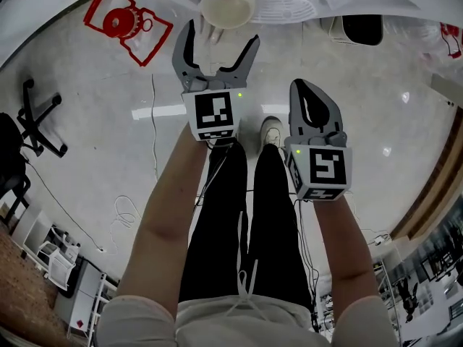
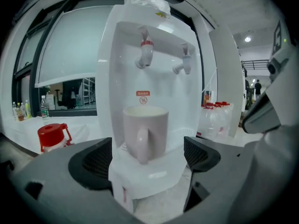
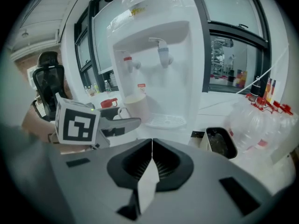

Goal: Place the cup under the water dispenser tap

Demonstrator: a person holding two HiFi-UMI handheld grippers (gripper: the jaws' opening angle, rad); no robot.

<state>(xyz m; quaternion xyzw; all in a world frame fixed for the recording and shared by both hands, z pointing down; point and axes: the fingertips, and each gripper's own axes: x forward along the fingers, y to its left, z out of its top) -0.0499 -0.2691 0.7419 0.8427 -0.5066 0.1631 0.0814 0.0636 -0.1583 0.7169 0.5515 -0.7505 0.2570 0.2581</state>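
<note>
A pale mug (image 2: 145, 132) stands upright on the drip tray of the white water dispenser (image 2: 154, 41), directly below the red-capped tap (image 2: 145, 52), its handle turned toward me. My left gripper (image 2: 148, 155) is open just in front of the mug, one finger on each side and apart from it. In the head view the mug (image 1: 227, 6) lies just beyond the open left gripper (image 1: 219, 38). My right gripper (image 1: 309, 89) hangs back on the right, shut on nothing. The right gripper view shows its jaws pressed together (image 3: 152, 146), with the mug (image 3: 135, 107) and the left gripper (image 3: 112, 125) further off.
A red-lidded jug (image 2: 52, 136) stands on the counter left of the dispenser. Packed water bottles (image 3: 261, 120) and a black bin (image 3: 217, 143) sit to its right. A second tap (image 2: 184, 62) is beside the red one. An office chair (image 1: 36, 118) stands on the floor at left.
</note>
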